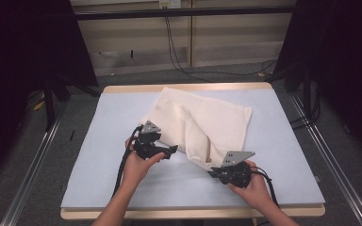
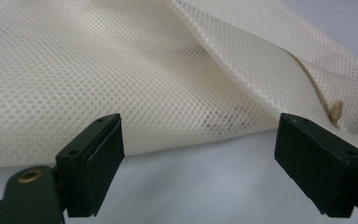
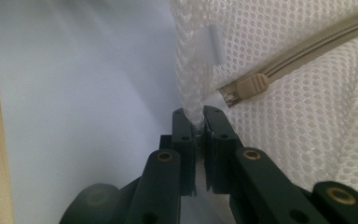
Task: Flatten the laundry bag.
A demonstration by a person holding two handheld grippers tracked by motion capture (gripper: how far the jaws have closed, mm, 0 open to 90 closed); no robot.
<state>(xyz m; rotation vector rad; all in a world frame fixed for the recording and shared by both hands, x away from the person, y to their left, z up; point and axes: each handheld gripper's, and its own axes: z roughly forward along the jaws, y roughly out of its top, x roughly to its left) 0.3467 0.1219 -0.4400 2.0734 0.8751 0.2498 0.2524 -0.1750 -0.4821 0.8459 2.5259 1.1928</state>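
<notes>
A cream mesh laundry bag (image 1: 202, 123) lies crumpled on the table's middle, with a beige zipper (image 3: 303, 51) along one side. My right gripper (image 1: 215, 170) is shut on the bag's near corner; in the right gripper view my right gripper (image 3: 199, 122) pinches the mesh right beside the zipper pull (image 3: 251, 86). My left gripper (image 1: 172, 151) stands open at the bag's left edge. In the left gripper view my left gripper (image 2: 200, 158) has its jaws wide apart just short of the mesh bag (image 2: 135, 79), with nothing between them.
The table carries a pale blue mat (image 1: 99, 155) with a wooden rim (image 1: 188, 213) at the front. Dark stands and cables sit on the floor beyond the table's far edge. Bare mat lies left and right of the bag.
</notes>
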